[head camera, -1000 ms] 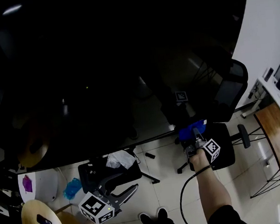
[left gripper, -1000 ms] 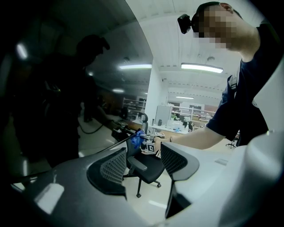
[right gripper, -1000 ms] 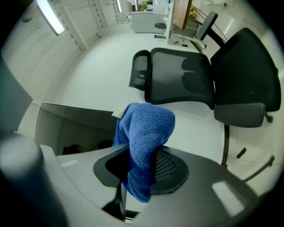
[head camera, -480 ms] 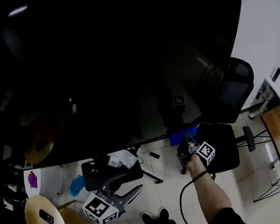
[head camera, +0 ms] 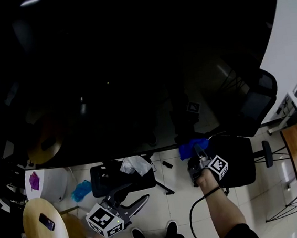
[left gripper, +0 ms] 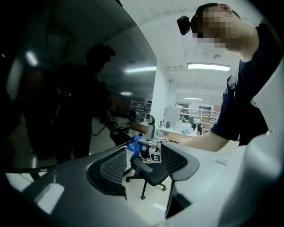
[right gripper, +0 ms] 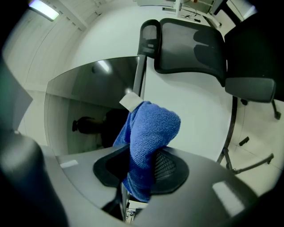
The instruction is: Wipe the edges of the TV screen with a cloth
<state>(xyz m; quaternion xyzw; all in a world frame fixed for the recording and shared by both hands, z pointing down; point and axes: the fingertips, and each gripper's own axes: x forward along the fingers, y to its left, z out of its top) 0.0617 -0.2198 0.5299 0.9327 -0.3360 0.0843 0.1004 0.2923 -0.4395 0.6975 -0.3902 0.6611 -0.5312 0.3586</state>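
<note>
The right gripper (head camera: 198, 151) is clamping a blue cloth (head camera: 191, 147) between nearly closed jaws. In the right gripper view the cloth (right gripper: 150, 133) is standing up out of the gripper (right gripper: 141, 179) as a folded wad, its long axis running along the jaws. A small white tag (right gripper: 130, 101) is sticking out past the cloth's far end; any print on it is too small to read.

The TV screen (head camera: 132, 64) is filling the space straight ahead of both grippers, its long axis running crosswise to them. The cloth is sitting at the screen's bottom edge, just beyond the right gripper's tips. A tiny pale mark on the bottom bezel (left gripper: 41, 169) is showing beside the left jaw, too small to read.

The left gripper (head camera: 136, 189) is hanging back from the screen, jaws about half open and holding nothing. Far ahead between its jaws (left gripper: 142, 165), a black chair (left gripper: 151, 173) is standing.

A second black chair (head camera: 120, 178), just ahead of the left gripper, is carrying a crumpled white sheet (head camera: 135, 165).
</note>
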